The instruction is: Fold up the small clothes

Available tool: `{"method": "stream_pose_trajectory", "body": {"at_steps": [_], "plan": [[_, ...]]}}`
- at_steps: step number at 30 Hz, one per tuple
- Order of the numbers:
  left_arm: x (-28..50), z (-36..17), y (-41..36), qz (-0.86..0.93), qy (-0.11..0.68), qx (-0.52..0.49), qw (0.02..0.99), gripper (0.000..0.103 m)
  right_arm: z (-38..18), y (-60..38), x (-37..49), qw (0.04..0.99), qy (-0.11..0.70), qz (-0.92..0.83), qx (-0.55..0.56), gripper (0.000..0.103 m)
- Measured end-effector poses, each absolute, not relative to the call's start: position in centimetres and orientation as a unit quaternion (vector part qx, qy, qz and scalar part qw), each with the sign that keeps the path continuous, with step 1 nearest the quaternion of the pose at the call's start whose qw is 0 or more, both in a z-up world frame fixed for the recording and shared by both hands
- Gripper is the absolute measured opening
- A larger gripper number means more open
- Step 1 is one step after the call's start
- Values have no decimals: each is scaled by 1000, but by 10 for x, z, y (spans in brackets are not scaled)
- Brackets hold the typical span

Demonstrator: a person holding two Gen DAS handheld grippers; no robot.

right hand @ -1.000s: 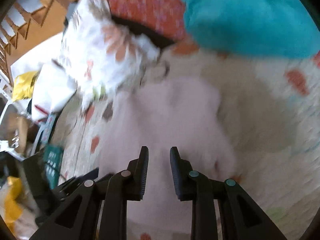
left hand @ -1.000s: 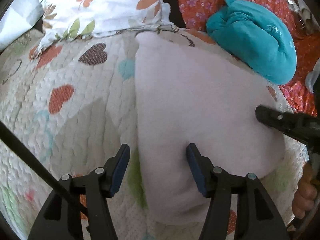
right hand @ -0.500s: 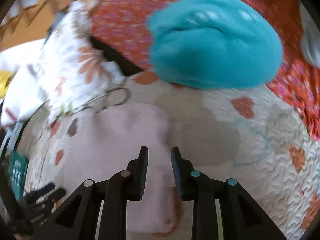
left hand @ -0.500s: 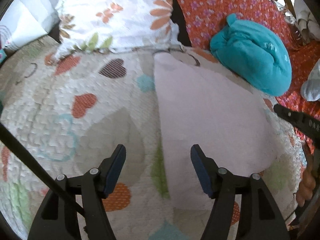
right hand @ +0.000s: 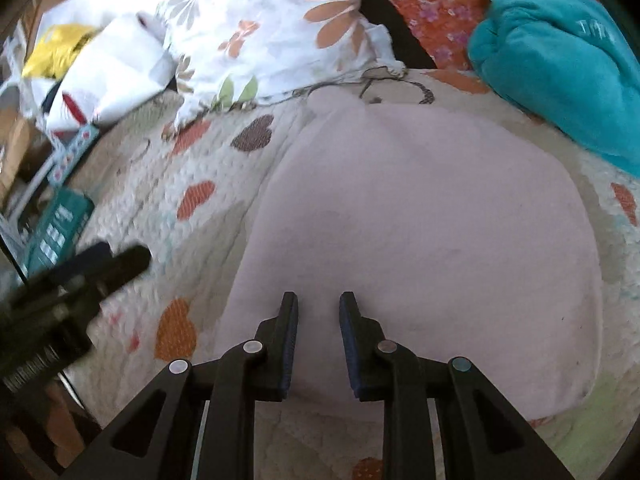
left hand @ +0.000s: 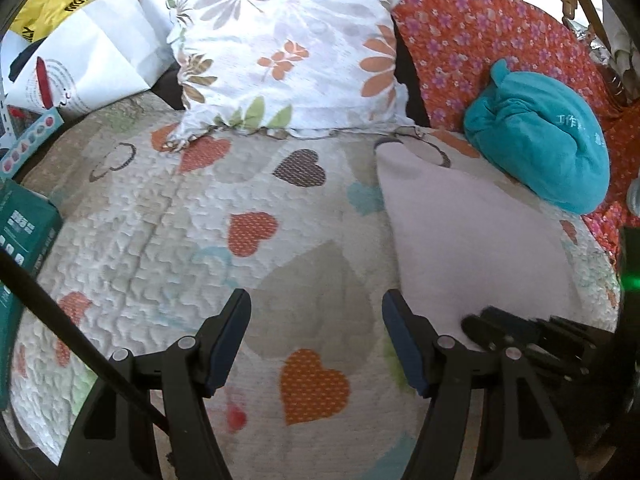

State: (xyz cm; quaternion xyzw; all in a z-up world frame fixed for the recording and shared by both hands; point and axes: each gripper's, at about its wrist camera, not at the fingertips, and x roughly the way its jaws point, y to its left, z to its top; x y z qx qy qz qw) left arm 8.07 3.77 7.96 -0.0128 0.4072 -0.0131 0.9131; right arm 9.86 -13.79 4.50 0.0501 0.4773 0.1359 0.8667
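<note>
A pale pink folded garment [right hand: 432, 216] lies flat on the heart-print quilt [left hand: 160, 232]; it also shows in the left wrist view [left hand: 472, 240] at the right. My left gripper [left hand: 316, 340] is open wide and empty, above bare quilt to the left of the garment. My right gripper [right hand: 319, 344] hovers over the garment's near edge with a narrow gap between its jaws and nothing in it. The right gripper's tip [left hand: 492, 328] shows in the left wrist view at the garment's near edge. The left gripper [right hand: 100, 268] shows blurred in the right wrist view.
A teal bundled cloth [left hand: 540, 156] lies at the back right on an orange floral cover [left hand: 472, 40]. A floral pillow [left hand: 288, 52] stands at the back. White bags [left hand: 88, 52] and a green box [left hand: 20, 232] sit at the left edge.
My left gripper has pulled back and to the left, off the garment. My right gripper has swung from facing the teal bundle down over the garment's near edge.
</note>
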Motion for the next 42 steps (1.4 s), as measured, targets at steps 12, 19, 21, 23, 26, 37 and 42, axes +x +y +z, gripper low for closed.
{"method": "stream_pose_trajectory", "body": {"at_steps": [12,19,21,23,26,37,42], "plan": [[57,99,40,0,360,-6,933,77,66,-159,28,876,474,88,23,24],[-8,148,35,109,168,27,979,103,91,-191,-15,911,412,14,16,46],[-29,165,32,117,126,30,985,103,94,-199,-19,913,406,-1,27,46],[-49,176,32,87,117,24,989,103,94,-206,-19,913,406,-6,43,48],[-59,167,32,15,158,-2,987,103,93,-209,-17,911,408,-14,49,51],[-8,91,14,-6,345,5,939,103,78,-215,-5,901,427,-50,60,59],[2,74,4,-31,381,8,924,103,68,-213,1,895,439,-53,59,66]]}}
